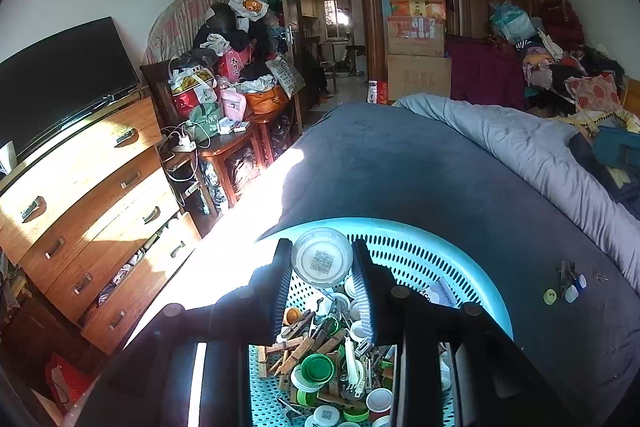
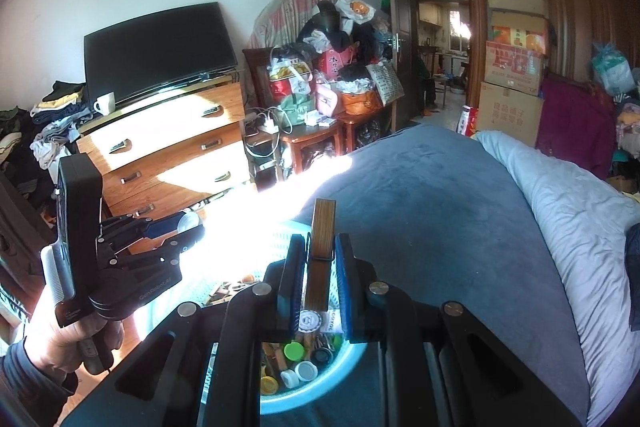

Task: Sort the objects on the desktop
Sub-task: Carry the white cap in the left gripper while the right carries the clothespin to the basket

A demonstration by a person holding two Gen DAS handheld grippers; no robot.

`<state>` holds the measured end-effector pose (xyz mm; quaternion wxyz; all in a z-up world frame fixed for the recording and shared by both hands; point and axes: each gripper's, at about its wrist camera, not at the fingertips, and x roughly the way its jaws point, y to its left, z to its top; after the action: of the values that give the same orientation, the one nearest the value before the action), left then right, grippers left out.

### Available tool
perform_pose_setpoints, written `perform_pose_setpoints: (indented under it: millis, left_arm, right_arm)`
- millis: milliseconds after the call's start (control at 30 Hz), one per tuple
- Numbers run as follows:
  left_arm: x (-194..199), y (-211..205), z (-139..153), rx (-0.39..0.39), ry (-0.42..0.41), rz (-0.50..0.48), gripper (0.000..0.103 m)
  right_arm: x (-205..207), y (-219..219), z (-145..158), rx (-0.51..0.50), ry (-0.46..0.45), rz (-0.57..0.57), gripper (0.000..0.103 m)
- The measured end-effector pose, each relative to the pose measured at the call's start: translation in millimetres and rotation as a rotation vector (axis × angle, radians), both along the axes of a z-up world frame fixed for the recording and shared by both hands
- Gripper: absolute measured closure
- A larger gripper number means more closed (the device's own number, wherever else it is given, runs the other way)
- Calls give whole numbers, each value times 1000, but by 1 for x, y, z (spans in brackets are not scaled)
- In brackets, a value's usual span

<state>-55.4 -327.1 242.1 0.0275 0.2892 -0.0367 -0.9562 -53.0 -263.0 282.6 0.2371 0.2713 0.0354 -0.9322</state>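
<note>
My left gripper (image 1: 322, 259) is shut on a white round lid with a QR code (image 1: 322, 258) and holds it above a light blue perforated basket (image 1: 420, 255) on the bed. The basket holds several wooden clothespins (image 1: 296, 345), green and white caps (image 1: 317, 369) and small metal bits. My right gripper (image 2: 318, 247) is shut on a brown wooden clothespin (image 2: 320, 251), held upright above the same basket (image 2: 280, 399). The left gripper also shows in the right wrist view (image 2: 188, 227), at the left, held by a hand.
A small pile of sorted items, a yellow-green cap (image 1: 550, 296), white caps (image 1: 572, 293) and metal clips (image 1: 566, 275), lies on the dark blue bedspread (image 1: 400, 163) to the right. A grey quilt (image 1: 540, 147) lies further right. A wooden dresser (image 1: 92, 195) stands left of the bed.
</note>
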Motion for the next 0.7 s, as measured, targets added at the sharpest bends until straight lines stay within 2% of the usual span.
perform_pose_setpoints:
  millis: [433, 700]
  left_arm:
    - [-17, -22, -25, -2, -84, -8, 73]
    - [-25, -27, -31, -10, -115, -19, 73]
  right_arm:
    - [-20, -32, -7, 24, -46, 60, 88]
    - [-30, -44, -13, 28, -73, 80, 88]
